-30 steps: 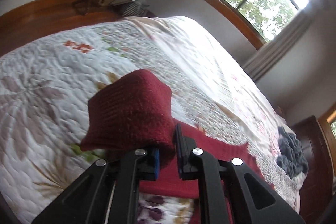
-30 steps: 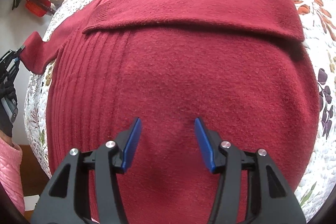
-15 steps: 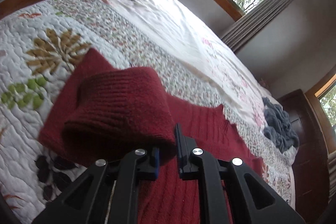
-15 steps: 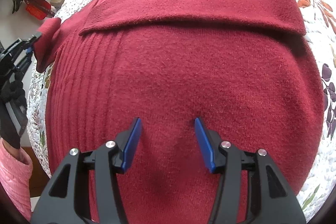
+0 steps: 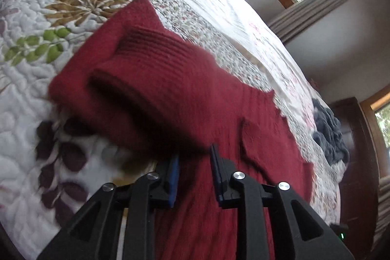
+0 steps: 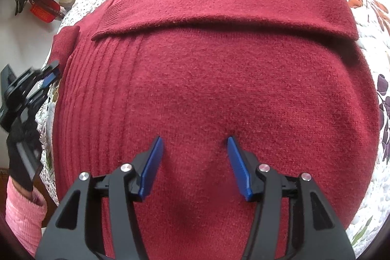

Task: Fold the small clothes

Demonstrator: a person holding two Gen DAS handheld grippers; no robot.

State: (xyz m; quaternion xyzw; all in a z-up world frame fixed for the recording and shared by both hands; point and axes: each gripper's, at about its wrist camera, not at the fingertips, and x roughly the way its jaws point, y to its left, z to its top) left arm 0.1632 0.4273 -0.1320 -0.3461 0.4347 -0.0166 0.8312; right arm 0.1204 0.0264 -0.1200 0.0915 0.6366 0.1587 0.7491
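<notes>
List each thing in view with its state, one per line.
red sweater, flat on the quilt, one sleeve folded across
other sleeve, doubled over at the sweater's edge
left gripper, fingers open
right gripper, fingers open over the sweater
grey garment, crumpled

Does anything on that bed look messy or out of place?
Mostly tidy. The red sweater lies flat on the quilt, one sleeve folded neatly across its chest. The other sleeve is bunched and doubled over at the sweater's side. A dark grey garment lies crumpled farther along the bed.
</notes>
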